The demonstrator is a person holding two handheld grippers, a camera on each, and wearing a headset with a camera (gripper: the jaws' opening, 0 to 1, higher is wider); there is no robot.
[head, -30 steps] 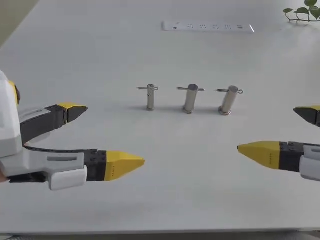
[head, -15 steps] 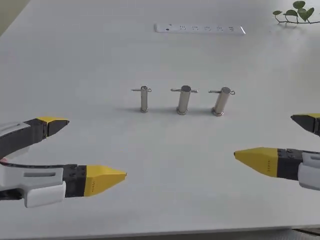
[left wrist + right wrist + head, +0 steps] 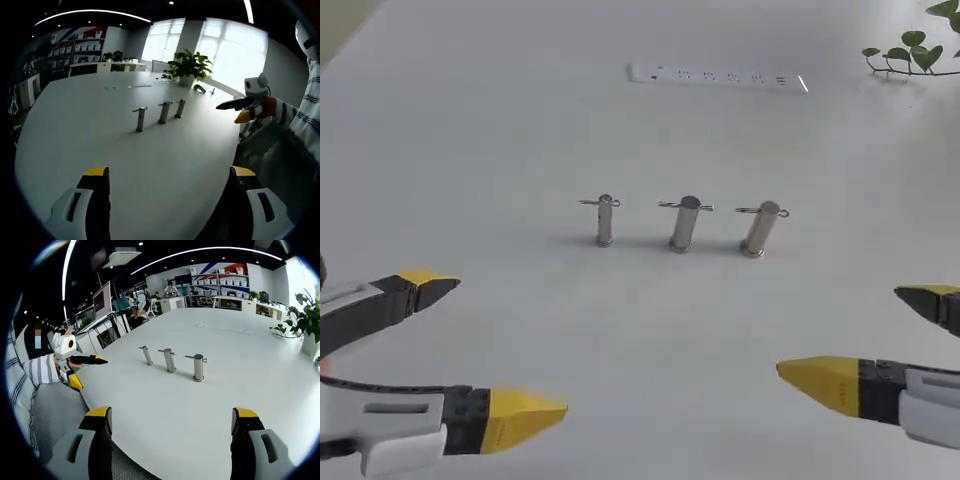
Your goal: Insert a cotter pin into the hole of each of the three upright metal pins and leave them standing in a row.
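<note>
Three metal pins [image 3: 684,225] stand upright in a row at centre of the worktop [image 3: 470,150], a cotter pin [image 3: 672,205] through each top. Left gripper [image 3: 508,348] at 8 o'clock, jaws spread, empty. Right gripper [image 3: 839,331] at 4 o'clock, jaws spread, empty. Both well apart from the pins. Power strip [image 3: 718,76] at 12 o'clock.

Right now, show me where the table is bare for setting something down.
Bare: the stretch between the power strip and the row of pins, and the front patch bounded by that row, the left gripper and the right gripper. Crowded only along the row.
</note>
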